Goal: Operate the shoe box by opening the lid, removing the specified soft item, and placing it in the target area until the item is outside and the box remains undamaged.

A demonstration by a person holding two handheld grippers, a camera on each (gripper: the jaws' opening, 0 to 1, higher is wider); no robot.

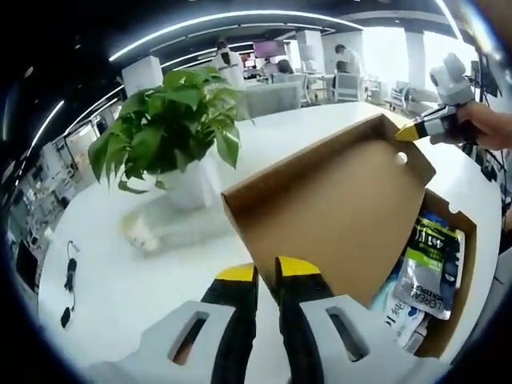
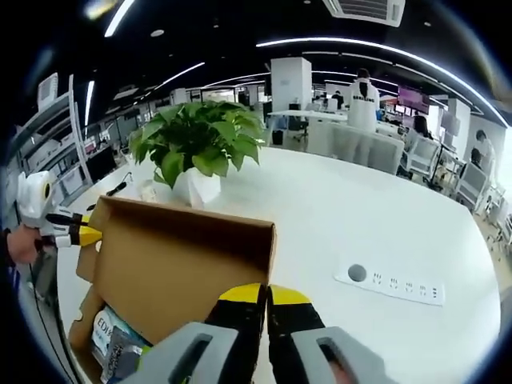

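We have the lid raised, each gripper pinching one of its corners. In the left gripper view, the left gripper has its jaws together on the lid's near corner at 6 o'clock, and the right gripper is clamped on the far corner at 2 o'clock. The box sits open on the tabletop beside a plant. Pouches lie inside at 4 o'clock. Opening looks done; we judge that taking the soft item out and placing it remains.
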